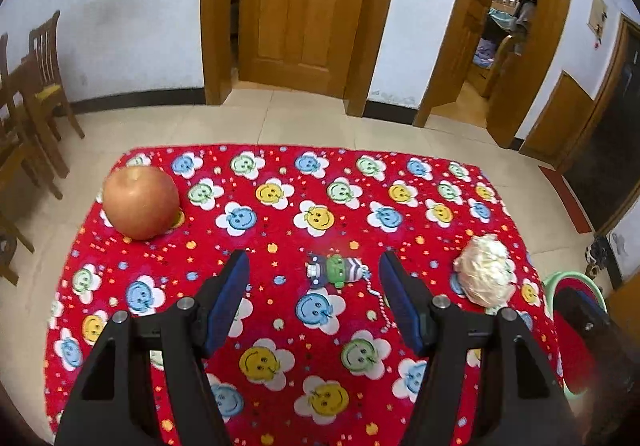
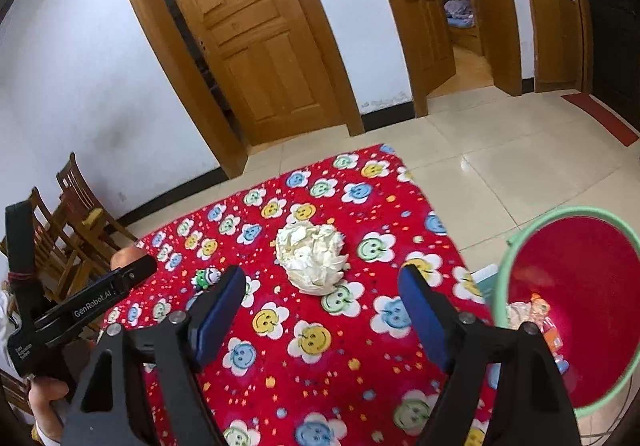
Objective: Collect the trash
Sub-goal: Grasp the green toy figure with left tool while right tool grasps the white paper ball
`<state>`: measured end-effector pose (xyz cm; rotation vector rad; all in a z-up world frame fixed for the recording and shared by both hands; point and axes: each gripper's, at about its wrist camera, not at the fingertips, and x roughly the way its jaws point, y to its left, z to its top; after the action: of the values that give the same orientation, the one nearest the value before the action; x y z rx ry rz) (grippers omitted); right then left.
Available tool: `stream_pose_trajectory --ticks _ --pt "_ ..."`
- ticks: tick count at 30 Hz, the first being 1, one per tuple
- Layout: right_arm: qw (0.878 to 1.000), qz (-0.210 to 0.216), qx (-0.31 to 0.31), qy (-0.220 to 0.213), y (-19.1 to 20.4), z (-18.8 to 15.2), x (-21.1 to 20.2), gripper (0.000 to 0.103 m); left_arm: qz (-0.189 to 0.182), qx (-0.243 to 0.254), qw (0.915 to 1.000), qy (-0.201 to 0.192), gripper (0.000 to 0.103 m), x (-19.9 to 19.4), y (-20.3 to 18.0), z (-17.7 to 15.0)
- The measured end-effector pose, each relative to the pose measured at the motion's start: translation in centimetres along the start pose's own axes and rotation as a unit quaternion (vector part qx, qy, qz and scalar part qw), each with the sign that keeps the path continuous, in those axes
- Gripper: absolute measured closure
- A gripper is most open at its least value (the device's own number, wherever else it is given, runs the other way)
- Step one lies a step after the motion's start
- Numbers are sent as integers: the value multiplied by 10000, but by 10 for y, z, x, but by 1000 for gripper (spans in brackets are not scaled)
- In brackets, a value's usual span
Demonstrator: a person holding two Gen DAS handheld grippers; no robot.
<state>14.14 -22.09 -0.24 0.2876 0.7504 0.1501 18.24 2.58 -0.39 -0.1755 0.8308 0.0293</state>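
A crumpled white paper ball (image 1: 486,270) (image 2: 312,258) lies on the red flower-print tablecloth (image 1: 280,326) (image 2: 320,366). My right gripper (image 2: 322,278) hovers just short of it, open, with nothing between its blue pads. My left gripper (image 1: 314,266) is open above a small green toy keychain (image 1: 336,270) (image 2: 206,278), which lies beyond its fingertips. The left tool (image 2: 80,306) also shows in the right wrist view, held by a hand. A red bin with a green rim (image 2: 568,310) (image 1: 568,286) stands right of the table with some wrappers inside.
An apple (image 1: 141,201) sits at the table's far left corner. Wooden chairs (image 1: 36,93) stand to the left. Beyond the table are tiled floor, a closed wooden door (image 1: 300,5) and an open doorway (image 1: 504,45).
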Motion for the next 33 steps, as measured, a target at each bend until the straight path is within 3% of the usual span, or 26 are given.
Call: stream_pose_trajectory --ticks 12,19,26,30,33 --pt "9989 -253 -112 374 4 1 68 22 -27 4 9995 311 36 51 -4 -5" --pt "9985 -108 -106 519 1 -1 83 28 -107 76 9984 544 36 69 -10 -14" --pt "9981 151 -157 568 3 -2 89 43 -87 274 9984 478 36 72 -16 -20" --pt "9978 294 -289 521 10 -3 86 60 -204 383 9980 459 52 71 -23 -22" --pt "9979 280 -342 478 13 -5 84 64 -223 407 9979 449 55 71 -26 -23"
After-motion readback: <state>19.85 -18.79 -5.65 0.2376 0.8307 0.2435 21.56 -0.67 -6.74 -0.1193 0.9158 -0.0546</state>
